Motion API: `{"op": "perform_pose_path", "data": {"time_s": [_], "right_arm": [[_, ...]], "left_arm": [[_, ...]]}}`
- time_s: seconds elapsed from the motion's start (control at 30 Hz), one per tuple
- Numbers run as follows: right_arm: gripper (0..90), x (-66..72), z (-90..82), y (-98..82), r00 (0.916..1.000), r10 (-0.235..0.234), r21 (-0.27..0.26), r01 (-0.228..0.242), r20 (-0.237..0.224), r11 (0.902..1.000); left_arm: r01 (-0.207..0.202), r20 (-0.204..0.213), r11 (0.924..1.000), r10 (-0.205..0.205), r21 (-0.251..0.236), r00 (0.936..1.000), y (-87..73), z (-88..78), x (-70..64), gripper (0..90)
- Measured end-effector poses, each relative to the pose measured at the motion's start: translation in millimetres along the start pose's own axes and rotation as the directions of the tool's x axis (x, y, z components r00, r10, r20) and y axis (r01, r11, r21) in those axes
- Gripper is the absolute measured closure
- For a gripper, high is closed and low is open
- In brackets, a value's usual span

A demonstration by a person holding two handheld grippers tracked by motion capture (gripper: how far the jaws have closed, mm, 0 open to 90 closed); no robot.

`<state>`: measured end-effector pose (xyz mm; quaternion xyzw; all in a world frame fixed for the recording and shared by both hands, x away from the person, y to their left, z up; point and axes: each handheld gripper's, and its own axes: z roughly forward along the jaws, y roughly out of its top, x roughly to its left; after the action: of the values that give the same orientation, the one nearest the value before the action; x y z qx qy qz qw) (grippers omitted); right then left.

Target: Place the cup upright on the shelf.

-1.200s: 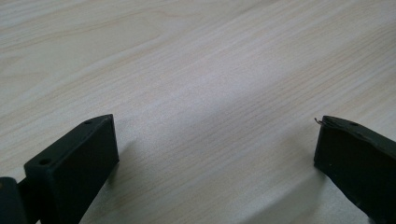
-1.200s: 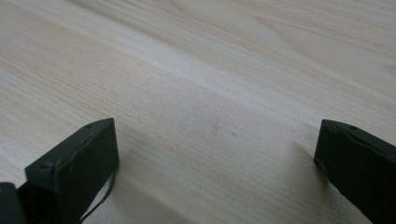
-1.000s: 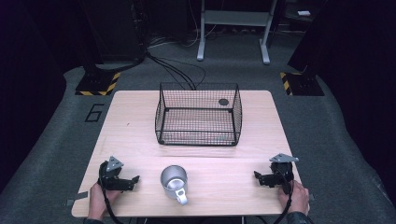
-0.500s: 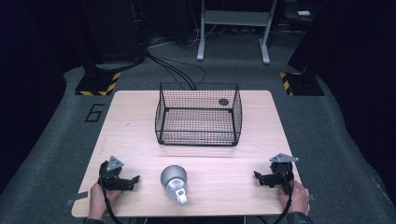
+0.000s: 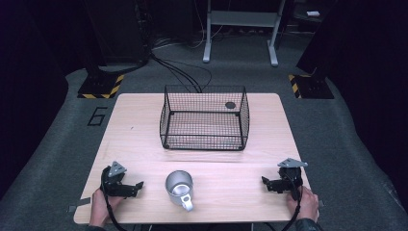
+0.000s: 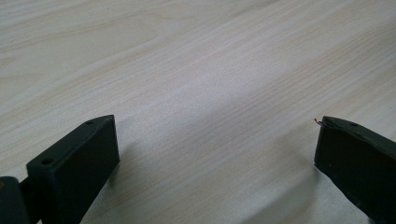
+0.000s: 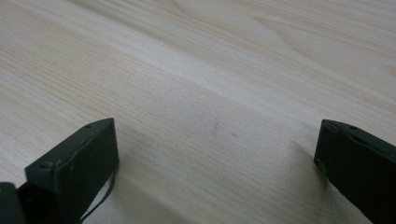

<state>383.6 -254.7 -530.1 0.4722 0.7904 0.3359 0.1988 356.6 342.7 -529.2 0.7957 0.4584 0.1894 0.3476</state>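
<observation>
High view: nothing has moved vs. the earlier frames. A light wood table (image 5: 144, 125) holds a black wire basket (image 5: 204, 118) at centre back. A shiny round metal mug (image 5: 179, 185), handle toward the person, stands upright near the front edge, between the two grippers and apart from both. Left gripper (image 5: 137, 186) rests on the table just left of the mug; right gripper (image 5: 265, 182) sits further off to the mug's right.

Left gripper view: black blocky jaws spread wide, w/ bare wood grain between them.

Right gripper view: jaws likewise wide apart, holding nothing, over pale wood.
</observation>
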Motion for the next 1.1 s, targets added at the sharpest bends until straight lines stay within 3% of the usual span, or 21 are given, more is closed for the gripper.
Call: {"op": "perform_pose_path", "data": {"time_s": [0.17, 0.3, 0.33, 0.53, 0.63, 0.67, 1.0, 1.03, 1.1], "right_arm": [[0.0, 0.0, 0.0, 0.0, 1.0000, 0.000, 0.000, 0.000, 0.000, 1.0000], [0.0, -0.2, 0.1, 0.1, 1.0000, -0.002, -0.001, 0.002, 0.000, 1.0000], [0.0, -0.1, 0.0, 0.0, 1.0000, -0.002, 0.000, 0.002, 0.000, 1.0000], [0.0, 0.0, 0.0, 0.0, 1.0000, 0.000, 0.000, 0.000, 0.000, 1.0000], [0.0, -0.2, 0.1, 0.0, 1.0000, -0.003, -0.001, 0.003, 0.000, 1.0000], [0.0, -0.2, 0.1, 0.0, 1.0000, -0.003, -0.001, 0.003, 0.000, 1.0000], [0.0, 0.1, 0.2, 0.0, 1.0000, 0.000, -0.001, 0.000, 0.001, 1.0000], [0.0, 0.1, 0.0, 0.0, 1.0000, 0.000, 0.001, 0.000, 0.000, 1.0000], [0.0, 0.0, 0.0, 0.0, 1.0000, 0.000, 0.000, 0.000, 0.000, 1.0000]], "left_arm": [[0.000, 0.019, 0.9998, 0.001, -0.022, 0.9998, 2.1, -8.4, -3.3, 0.0], [-0.033, 0.037, 0.9982, 0.035, -0.049, 0.9987, 6.6, -16.7, -11.1, 0.0], [-0.040, 0.059, 0.9978, 0.043, -0.053, 0.9973, 9.7, -20.0, -14.6, 0.0], [-0.064, 0.094, 0.9959, 0.070, -0.064, 0.9930, 17.0, -26.2, -21.7, 0.0], [-0.058, 0.111, 0.9941, 0.068, -0.092, 0.9915, 20.6, -29.1, -27.4, 0.0], [-0.070, 0.131, 0.9930, 0.083, -0.095, 0.9880, 23.8, -31.9, -30.5, 0.0], [-0.097, 0.179, 0.9855, 0.121, -0.140, 0.9764, 38.0, -42.8, -44.8, 0.0], [-0.108, 0.207, 0.9824, 0.138, -0.153, 0.9685, 41.7, -46.9, -49.3, 0.0], [-0.108, 0.213, 0.9797, 0.143, -0.169, 0.9665, 43.4, -48.2, -52.5, 0.0]]}}
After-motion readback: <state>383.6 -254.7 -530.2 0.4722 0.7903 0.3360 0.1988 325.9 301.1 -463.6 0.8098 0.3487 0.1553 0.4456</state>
